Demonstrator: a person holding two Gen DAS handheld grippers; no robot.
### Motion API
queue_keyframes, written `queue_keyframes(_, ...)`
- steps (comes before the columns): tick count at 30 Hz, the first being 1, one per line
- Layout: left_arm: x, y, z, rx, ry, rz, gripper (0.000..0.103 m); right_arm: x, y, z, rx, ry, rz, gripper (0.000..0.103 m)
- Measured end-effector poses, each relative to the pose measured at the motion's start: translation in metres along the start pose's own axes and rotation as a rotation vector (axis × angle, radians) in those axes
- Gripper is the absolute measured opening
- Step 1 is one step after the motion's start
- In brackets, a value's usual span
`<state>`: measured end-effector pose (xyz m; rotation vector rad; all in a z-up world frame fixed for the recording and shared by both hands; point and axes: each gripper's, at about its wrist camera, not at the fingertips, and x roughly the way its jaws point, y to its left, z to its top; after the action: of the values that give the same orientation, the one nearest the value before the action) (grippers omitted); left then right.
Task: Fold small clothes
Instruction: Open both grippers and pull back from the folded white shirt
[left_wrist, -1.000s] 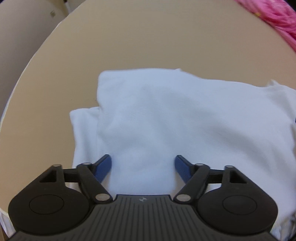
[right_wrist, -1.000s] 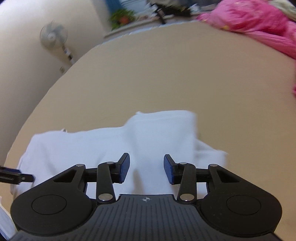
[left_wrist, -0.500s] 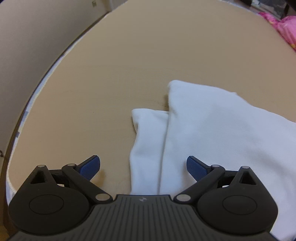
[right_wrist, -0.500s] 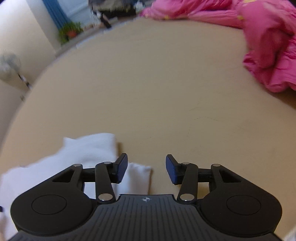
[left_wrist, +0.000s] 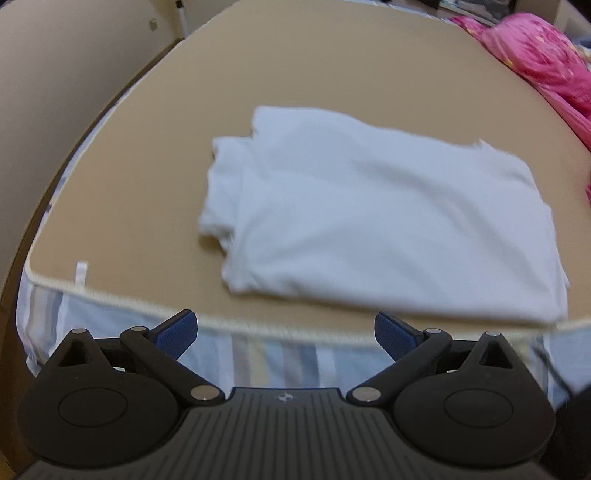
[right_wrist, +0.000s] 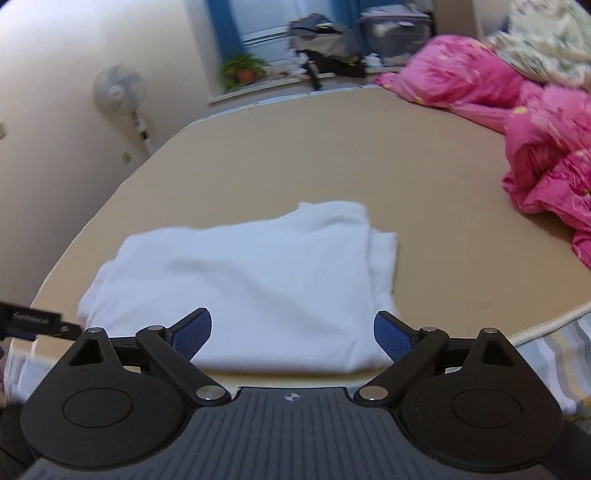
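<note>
1. A white garment lies folded into a flat rectangle on a tan mat covering a bed, close to the near edge, where white piping and a striped sheet show.
2. The left gripper hangs over that edge, short of the cloth, jaws wide apart and empty.
3. The right gripper sits above the garment's near edge; its jaws are opening, and the cloth seen between them is not pinched.
4. A narrower layer pokes out at each short end.
5. The fabric looks thin, soft and light; it would likely sag and unfold if lifted by one point.
6. Pinching all the layers at two corners of one edge seems the safest hold.
7. Pink bedding is heaped well apart.
</note>
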<state>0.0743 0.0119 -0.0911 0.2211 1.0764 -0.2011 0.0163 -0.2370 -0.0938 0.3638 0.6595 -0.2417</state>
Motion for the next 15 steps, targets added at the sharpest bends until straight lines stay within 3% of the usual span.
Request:
queue_keyframes(7, -0.052, -0.010, -0.042, 0.059, -0.063, 0.045, 0.102, -0.038, 0.027, -0.023, -0.028, 0.009, 0.015, 0.095)
queue_keyframes(15, -0.063, -0.013, -0.049, 0.087, -0.097, 0.071, 0.102, -0.049, 0.043, -0.030, -0.056, 0.002, 0.019, 0.095)
